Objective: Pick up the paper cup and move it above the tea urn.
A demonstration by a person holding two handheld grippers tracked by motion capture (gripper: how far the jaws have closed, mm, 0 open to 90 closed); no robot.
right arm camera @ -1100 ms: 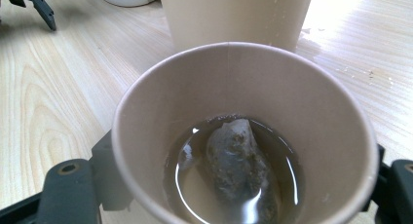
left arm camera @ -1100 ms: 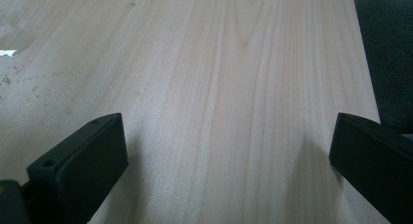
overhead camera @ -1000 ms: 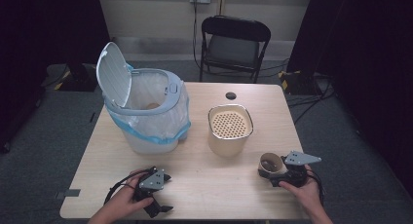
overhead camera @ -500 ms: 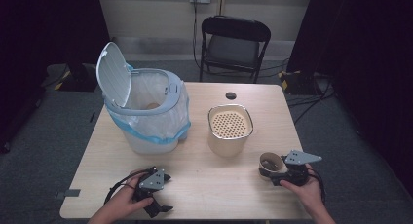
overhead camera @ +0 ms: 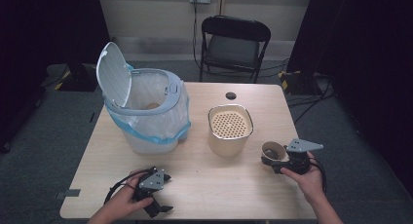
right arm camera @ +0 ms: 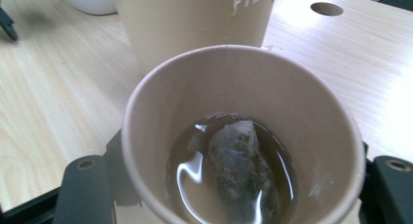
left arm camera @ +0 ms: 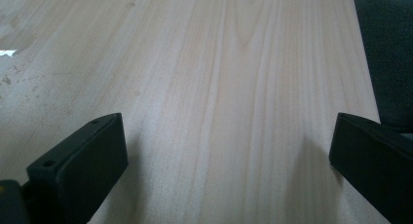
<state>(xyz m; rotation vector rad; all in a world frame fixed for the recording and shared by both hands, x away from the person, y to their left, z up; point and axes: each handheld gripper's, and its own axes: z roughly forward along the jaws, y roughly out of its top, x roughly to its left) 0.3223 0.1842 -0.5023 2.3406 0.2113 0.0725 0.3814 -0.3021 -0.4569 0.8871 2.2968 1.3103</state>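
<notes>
Paper cup [right arm camera: 243, 131] | tea + teabag [right arm camera: 238, 170] inside | R claw [right arm camera: 234, 185] gripping

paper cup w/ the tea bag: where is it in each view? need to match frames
High view: paper cup lower right on the table, in the right tool.
Left gripper view: not in it.
Right gripper view: cup centre foreground between the jaws.
Shared landmark: beige perforated-top container.

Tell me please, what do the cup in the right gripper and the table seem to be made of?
The cup looks like brown paper: a matte wall with a thin rolled rim and a vertical seam; it holds liquid and a tea bag. The table looks like pale wood or wood-pattern laminate: long grain lines, slight sheen; which one, I cannot tell.
</notes>
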